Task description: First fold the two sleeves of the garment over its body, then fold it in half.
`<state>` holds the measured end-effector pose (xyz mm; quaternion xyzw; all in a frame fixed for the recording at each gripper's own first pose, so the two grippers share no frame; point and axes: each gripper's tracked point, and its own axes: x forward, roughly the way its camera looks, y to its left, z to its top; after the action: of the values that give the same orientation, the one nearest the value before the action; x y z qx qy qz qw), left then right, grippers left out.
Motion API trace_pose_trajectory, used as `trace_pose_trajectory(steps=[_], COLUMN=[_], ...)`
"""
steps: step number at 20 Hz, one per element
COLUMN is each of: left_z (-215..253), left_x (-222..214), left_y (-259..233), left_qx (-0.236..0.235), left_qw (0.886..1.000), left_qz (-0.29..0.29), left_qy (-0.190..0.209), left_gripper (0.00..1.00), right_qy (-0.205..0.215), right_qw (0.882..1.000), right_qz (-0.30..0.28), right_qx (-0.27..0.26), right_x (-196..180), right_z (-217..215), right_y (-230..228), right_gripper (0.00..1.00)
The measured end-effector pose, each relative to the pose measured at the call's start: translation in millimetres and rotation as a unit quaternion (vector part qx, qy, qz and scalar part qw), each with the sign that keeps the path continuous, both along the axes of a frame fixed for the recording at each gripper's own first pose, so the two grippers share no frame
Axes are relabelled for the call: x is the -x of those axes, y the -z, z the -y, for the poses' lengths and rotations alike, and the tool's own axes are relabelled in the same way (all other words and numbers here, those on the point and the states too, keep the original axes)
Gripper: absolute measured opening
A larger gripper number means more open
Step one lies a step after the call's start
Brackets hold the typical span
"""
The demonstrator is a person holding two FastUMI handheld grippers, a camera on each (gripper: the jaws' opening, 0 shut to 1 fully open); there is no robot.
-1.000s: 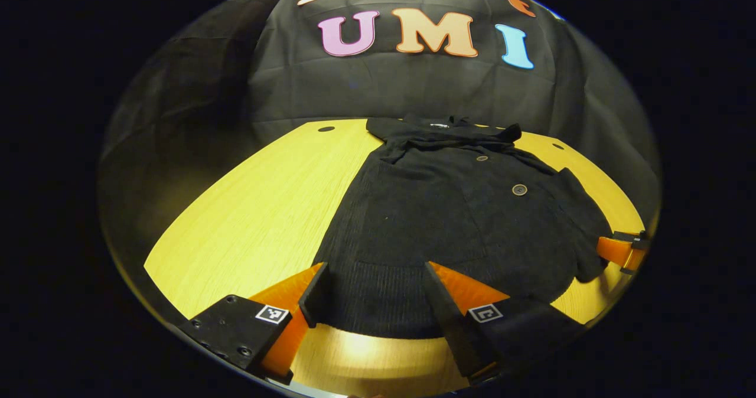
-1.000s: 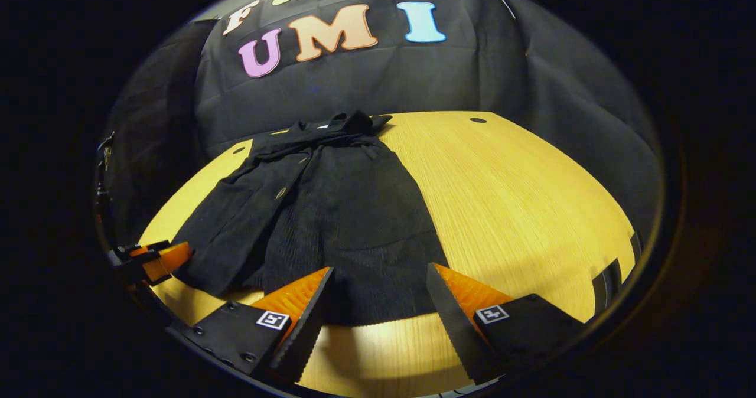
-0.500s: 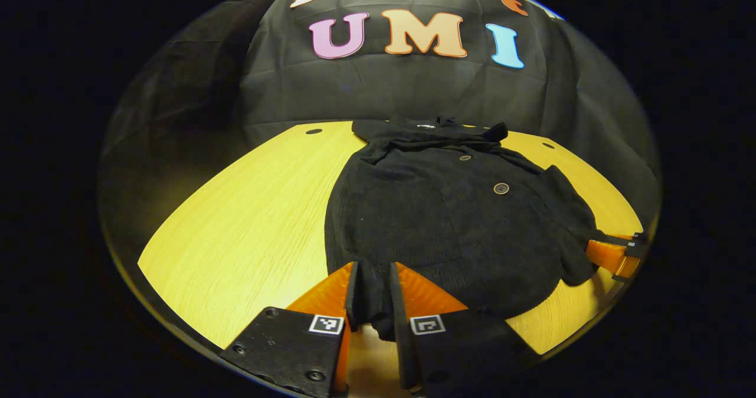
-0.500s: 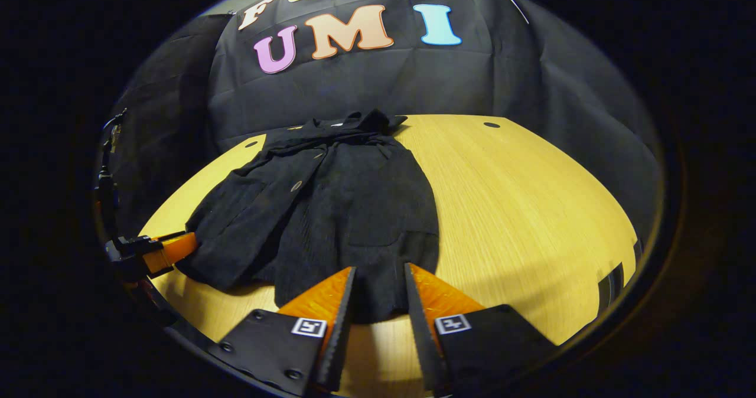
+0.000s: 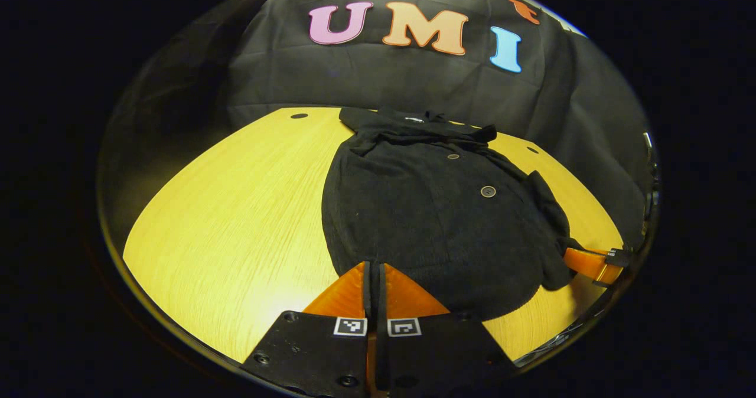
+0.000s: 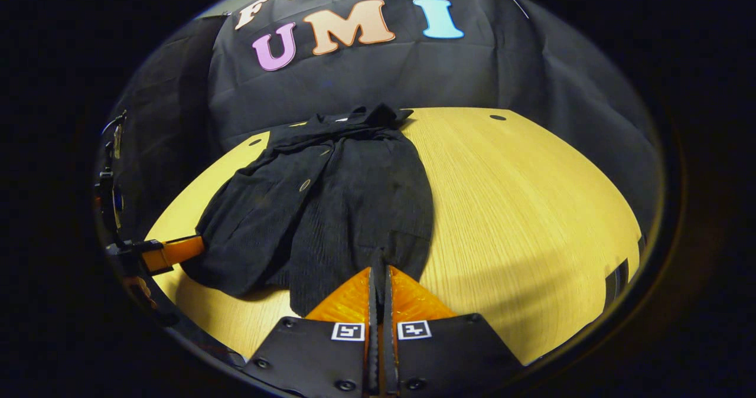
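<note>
A black knitted garment (image 5: 437, 209) with round buttons lies on the yellow wooden table (image 5: 236, 209), collar at the far end and both sleeves folded over its body. In the left gripper view my left gripper (image 5: 374, 266) is shut on the near hem at the garment's left corner. In the right gripper view my right gripper (image 6: 379, 271) is shut on the hem of the garment (image 6: 336, 203) at its right corner. The right gripper (image 5: 590, 262) also shows at the far right of the left gripper view, and the left gripper (image 6: 168, 251) at the far left of the right gripper view.
The table (image 6: 531, 209) has bare wood to the left of the garment in the left gripper view and to the right of it in the right gripper view. Small dark holes (image 5: 299, 116) (image 6: 497, 117) sit near its far edge. Black cloth hangs behind.
Both grippers went from wide open around the hem to shut on it. The hem has bunched up and pulled inward at both corners.
</note>
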<state>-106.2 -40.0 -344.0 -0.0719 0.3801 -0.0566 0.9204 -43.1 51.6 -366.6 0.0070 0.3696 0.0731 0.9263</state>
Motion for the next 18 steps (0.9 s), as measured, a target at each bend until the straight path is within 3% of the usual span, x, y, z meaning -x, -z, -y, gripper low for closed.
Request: trace_pose_trajectory(steps=[7,12,18], left_z=[0.2,-6.2,-0.1], left_x=[-3.8,-34.7,-94.0], left_y=[-1.2,-32.7,-82.6], left_qx=[-0.038,-0.008,0.03], left_qw=[0.998,0.999,0.996], left_qz=[-0.002,0.02,0.074], left_qy=[0.055,0.028,0.024], left_gripper=[0.0,0.0,0.0], right_qy=[0.002,-0.009,-0.003], right_qw=[1.0,0.999,0.996], right_qz=[-0.01,0.033,0.081], right_qx=[0.013,0.023,0.033], right_x=[-2.6,-21.9,-60.3], right_z=[2.7,0.6,-1.3], right_y=[-8.1,-46.1,-94.3], right_gripper=[0.06,0.06,0.06])
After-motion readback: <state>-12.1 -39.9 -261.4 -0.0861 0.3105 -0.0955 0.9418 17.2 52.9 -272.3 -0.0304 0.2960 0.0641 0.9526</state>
